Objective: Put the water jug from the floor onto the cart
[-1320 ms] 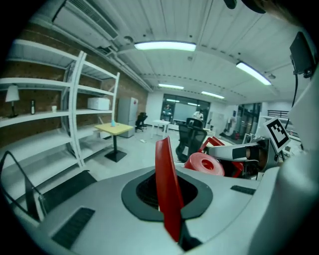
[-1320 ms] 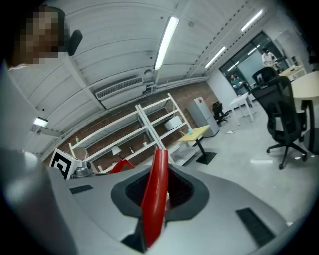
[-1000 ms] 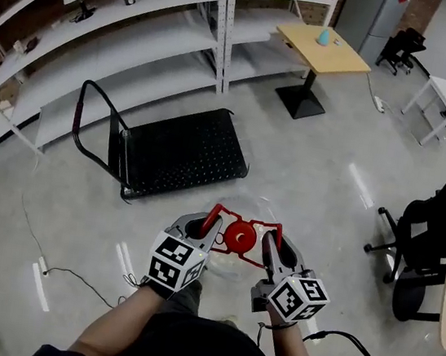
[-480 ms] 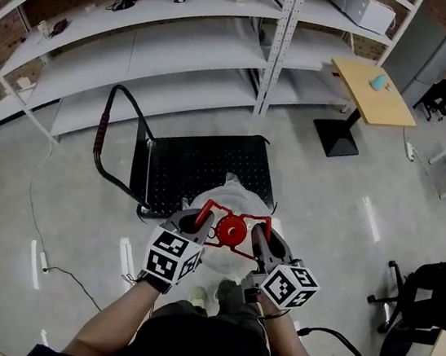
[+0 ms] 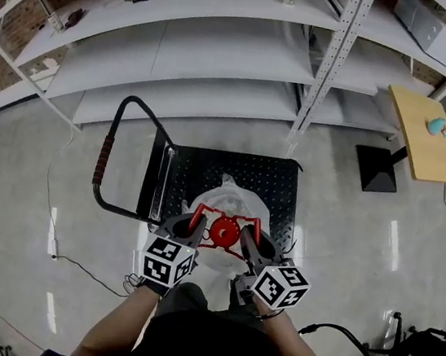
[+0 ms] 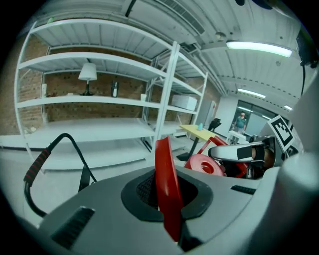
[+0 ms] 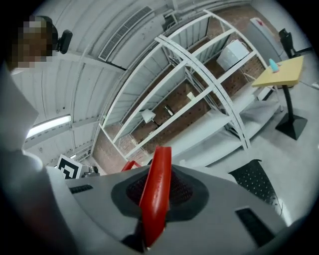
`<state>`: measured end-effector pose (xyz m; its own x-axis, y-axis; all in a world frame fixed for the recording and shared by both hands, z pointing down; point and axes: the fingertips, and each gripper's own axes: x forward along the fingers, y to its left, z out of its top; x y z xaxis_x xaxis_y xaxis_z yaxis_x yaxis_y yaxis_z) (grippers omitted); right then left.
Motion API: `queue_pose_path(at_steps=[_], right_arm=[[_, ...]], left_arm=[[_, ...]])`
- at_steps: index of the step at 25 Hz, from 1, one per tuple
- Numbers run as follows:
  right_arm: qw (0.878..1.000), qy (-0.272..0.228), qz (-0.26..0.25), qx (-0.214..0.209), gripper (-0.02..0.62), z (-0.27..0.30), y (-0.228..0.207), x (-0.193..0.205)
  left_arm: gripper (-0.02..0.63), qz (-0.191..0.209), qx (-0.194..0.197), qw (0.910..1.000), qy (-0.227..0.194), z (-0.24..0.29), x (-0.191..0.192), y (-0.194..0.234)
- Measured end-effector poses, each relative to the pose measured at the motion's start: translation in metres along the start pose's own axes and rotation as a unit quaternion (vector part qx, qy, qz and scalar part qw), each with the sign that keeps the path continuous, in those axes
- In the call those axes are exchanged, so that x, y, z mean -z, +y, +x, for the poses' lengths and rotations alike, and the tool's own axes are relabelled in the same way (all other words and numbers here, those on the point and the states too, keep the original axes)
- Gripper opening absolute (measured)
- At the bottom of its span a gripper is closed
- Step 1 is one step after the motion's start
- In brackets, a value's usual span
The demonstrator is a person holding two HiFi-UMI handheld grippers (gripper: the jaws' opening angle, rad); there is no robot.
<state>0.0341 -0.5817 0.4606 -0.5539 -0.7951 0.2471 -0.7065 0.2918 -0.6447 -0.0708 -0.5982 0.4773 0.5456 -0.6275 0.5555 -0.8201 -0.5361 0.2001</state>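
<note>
The water jug (image 5: 232,203) is clear, with a red cap (image 5: 223,231) and a red handle frame (image 5: 207,242), and hangs over the near edge of the black cart deck (image 5: 244,172). My left gripper (image 5: 192,225) is shut on the handle's left bar (image 6: 167,184). My right gripper (image 5: 249,236) pinches the right bar (image 7: 155,191), its jaws closing tighter on it. The cap (image 6: 205,164) and the right gripper (image 6: 239,152) also show in the left gripper view. Most of the jug's body is hidden below the grippers.
The cart's upright push handle (image 5: 108,161) with its red grip stands at the deck's left end. White shelving (image 5: 223,58) runs behind the cart. A wooden table (image 5: 425,132) is at the right, a cable (image 5: 71,263) on the floor at the left.
Both grippers have carried the jug forward from open floor to over the cart's near edge. The cart and shelving now sit much closer and centred in the head view.
</note>
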Motion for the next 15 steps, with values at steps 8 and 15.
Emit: queue_pose_path(at_steps=[8,15], right_arm=[[0.999,0.047,-0.019,-0.001,0.040,0.118,-0.066,-0.022],[0.999,0.044,-0.014,0.019,0.040,0.209,-0.163,0.034]], left_arm=[[0.003,-0.035,-0.016,0.9992,0.010,0.101,-0.017,0.086],[0.003,-0.024,0.000,0.9995,0.022,0.215,0.039,0.155]])
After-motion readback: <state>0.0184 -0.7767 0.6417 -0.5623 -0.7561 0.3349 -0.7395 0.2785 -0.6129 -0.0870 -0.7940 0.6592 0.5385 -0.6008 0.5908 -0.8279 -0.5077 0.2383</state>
